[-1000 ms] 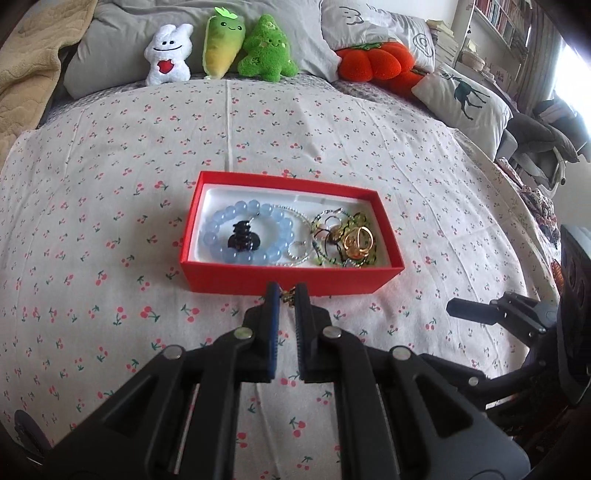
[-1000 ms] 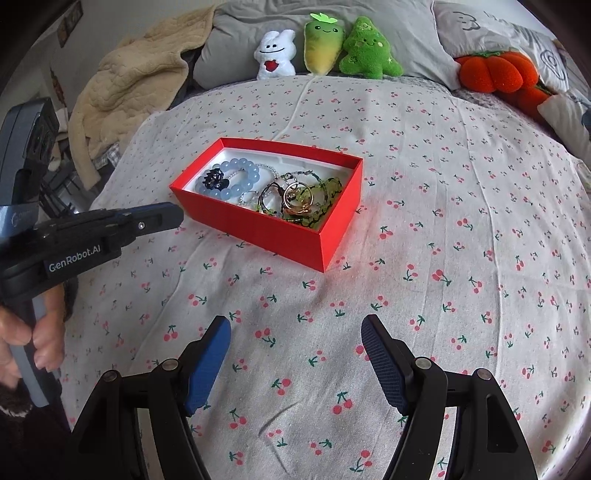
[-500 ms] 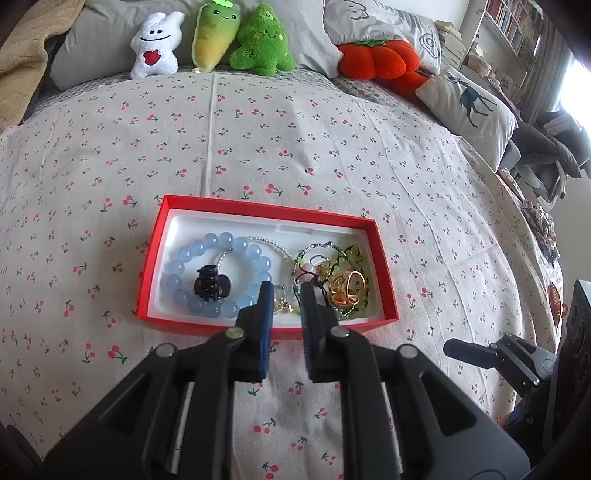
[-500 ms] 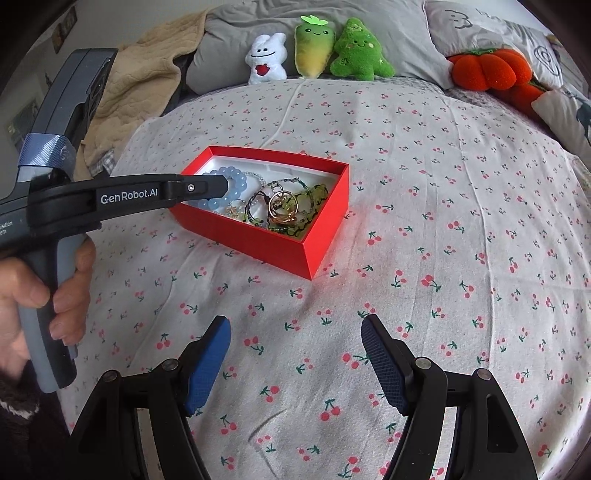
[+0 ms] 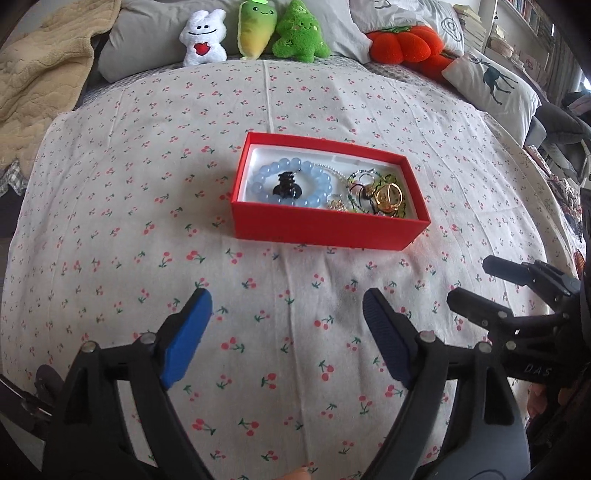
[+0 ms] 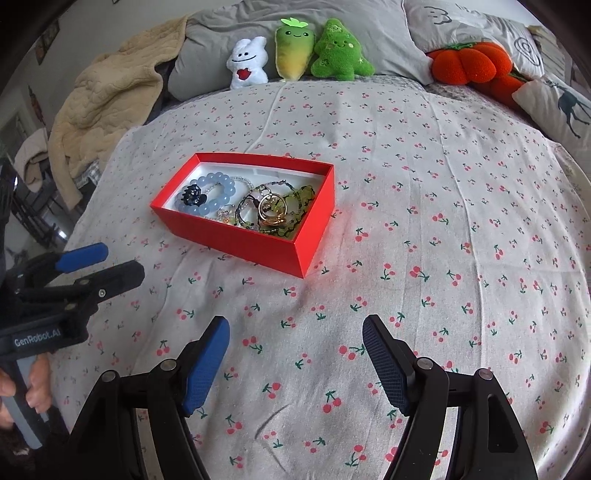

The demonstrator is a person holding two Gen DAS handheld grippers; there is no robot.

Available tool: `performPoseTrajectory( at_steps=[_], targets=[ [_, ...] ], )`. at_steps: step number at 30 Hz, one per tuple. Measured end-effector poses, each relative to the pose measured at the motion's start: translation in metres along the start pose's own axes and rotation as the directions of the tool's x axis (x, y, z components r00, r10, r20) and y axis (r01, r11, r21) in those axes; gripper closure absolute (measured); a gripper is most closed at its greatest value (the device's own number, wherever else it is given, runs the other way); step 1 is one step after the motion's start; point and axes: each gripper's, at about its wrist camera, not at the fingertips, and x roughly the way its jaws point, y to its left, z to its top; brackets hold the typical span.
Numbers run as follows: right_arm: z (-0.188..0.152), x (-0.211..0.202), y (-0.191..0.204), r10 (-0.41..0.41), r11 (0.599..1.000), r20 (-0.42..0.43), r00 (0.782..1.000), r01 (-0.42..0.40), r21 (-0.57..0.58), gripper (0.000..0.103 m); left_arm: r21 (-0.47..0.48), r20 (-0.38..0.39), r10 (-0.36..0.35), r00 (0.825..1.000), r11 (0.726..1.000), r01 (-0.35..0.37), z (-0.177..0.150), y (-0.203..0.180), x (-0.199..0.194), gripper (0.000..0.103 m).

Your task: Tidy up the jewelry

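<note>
**Red box of jewelry on the cherry-print bed**

In the left wrist view, the left gripper [image 5: 286,314] hung above the cherry-print bedsheet [image 5: 122,206], its blue-padded jaws spreading wider with only cloth between them. Beyond it the open red cardboard box [image 5: 325,225] sat on the sheet, holding a pale blue bead bracelet [image 5: 264,177] around a small black claw clip [image 5: 286,186], and a gold ring [image 5: 388,195] on a tangle of green and dark strands. 3 plush toys [image 5: 255,31] leaned on grey pillows.

In the right wrist view, the right gripper [image 6: 295,347] was likewise opening over bare sheet, well short of the box. The other gripper showed at left.
</note>
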Motion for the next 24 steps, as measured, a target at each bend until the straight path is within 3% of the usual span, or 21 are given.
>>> performPoseTrajectory(
  at_steps=[4, 8, 11, 24],
  targets=[
    [-0.009, 0.001, 0.01, -0.036, 0.999, -0.012, 0.999, 0.036, 0.001, 0.018, -0.031, -0.012, 0.058, 0.998, 0.998, -0.058, -0.019, 0.004, -0.005, 0.001],
    [-0.018, 0.007, 0.02, -0.102, 0.995, -0.021, 0.995, 0.102, -0.025, 0.017, -0.055, -0.026, 0.096, 0.995, 0.994, -0.098, -0.032, 0.01, -0.004, 0.001],
    [-0.023, 0.009, 0.022, -0.135, 0.991, -0.036, 0.99, 0.135, -0.003, 0.009, -0.05, -0.021, 0.128, 0.992, 0.99, -0.128, -0.04, 0.013, -0.003, 0.001],
    [-0.026, 0.014, 0.036, -0.179, 0.984, -0.045, 0.983, 0.178, -0.01, 0.008, -0.061, -0.053, 0.121, 0.991, 0.99, -0.124, -0.045, 0.016, 0.007, 0.001]
  ],
)
